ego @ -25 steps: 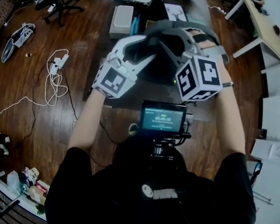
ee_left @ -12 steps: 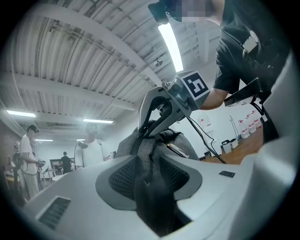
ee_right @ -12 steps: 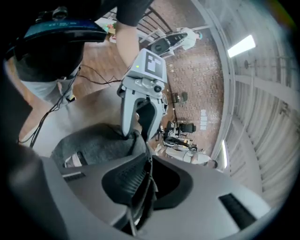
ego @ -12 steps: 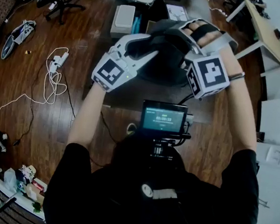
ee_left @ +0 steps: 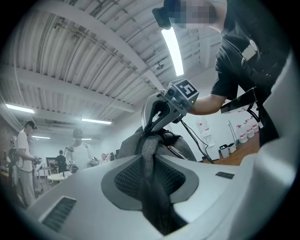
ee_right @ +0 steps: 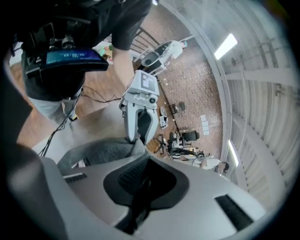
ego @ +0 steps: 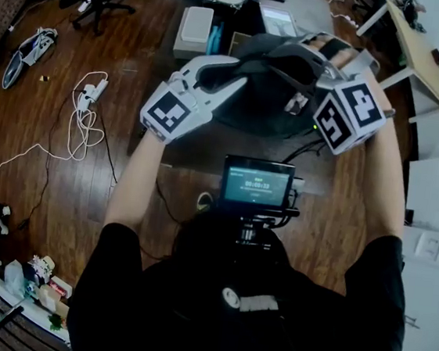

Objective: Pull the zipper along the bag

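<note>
In the head view, the left tool (ego: 244, 65) and the right tool (ego: 286, 60) meet tip to tip. The dark grey bag (ego: 254, 112) is right under both tools, on the worktop (ego: 195, 151).

In the left gripper view, this tool's jaws are closing. A fold of grey bag cloth is pinched between them. The right tool is just past the fold.

In the right gripper view, this tool's jaws are together, clamped on a thin dark strip (ee_right: 139, 197) of the bag. The left tool stands just ahead, with grey cloth under it.
</note>
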{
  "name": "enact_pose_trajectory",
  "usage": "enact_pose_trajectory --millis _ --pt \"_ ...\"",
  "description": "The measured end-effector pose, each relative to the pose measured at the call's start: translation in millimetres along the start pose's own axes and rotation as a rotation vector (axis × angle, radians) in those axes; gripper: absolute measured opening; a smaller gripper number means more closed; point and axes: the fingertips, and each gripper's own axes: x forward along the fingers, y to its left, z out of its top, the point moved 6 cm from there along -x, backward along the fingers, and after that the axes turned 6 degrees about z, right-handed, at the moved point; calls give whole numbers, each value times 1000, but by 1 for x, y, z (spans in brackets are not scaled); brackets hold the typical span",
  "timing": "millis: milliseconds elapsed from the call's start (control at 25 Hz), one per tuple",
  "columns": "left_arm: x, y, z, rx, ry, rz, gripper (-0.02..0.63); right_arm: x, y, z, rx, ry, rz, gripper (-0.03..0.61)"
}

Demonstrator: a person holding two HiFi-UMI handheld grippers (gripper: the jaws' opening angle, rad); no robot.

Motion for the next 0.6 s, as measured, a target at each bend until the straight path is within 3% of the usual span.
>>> enact_pose_trajectory --millis 160,600 --pt "1 -1 3 7 2 -8 87 -12 -1 -7 78 -39 -21 26" --pt "-2 -3 4 -5 -30 -25 80 -40 21 -26 149 13 -104 26"
